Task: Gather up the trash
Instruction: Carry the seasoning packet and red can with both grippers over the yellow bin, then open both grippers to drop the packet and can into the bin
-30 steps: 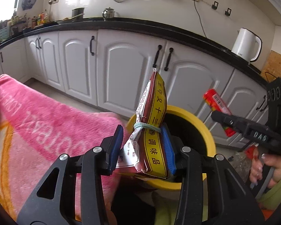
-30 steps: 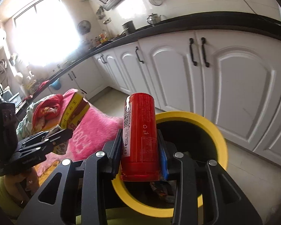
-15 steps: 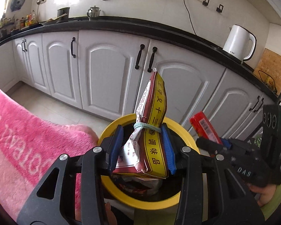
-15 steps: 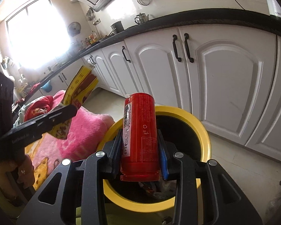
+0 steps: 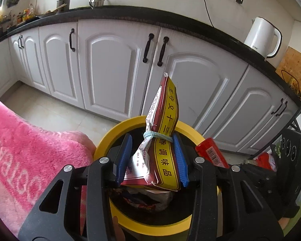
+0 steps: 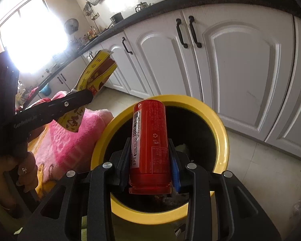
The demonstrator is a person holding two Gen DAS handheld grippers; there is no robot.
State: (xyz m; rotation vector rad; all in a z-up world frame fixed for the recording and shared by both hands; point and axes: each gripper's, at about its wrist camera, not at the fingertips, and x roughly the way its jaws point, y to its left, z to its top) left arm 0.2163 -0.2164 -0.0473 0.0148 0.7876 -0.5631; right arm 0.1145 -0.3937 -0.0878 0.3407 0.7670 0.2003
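My left gripper (image 5: 151,160) is shut on a red and yellow seasoning packet (image 5: 160,140) tied with a pale band, held upright over the yellow-rimmed trash bin (image 5: 118,128). My right gripper (image 6: 149,164) is shut on a red can (image 6: 149,140), which points out over the same trash bin (image 6: 220,132). In the right wrist view the left gripper (image 6: 50,110) and its packet (image 6: 94,74) hang at the bin's left. In the left wrist view the can (image 5: 210,152) shows at the bin's right side. Crumpled trash (image 5: 146,198) lies inside the bin.
White cabinet doors (image 5: 114,68) with black handles run behind the bin under a dark counter. A pink blanket (image 5: 20,150) lies to the bin's left. A white kettle (image 5: 260,38) stands on the counter. A person's hand (image 6: 24,170) grips the left tool's handle.
Both grippers have moved in over the bin with their loads. The bin now sits centred under the packet, and the can has sunk closer to the bin's mouth.
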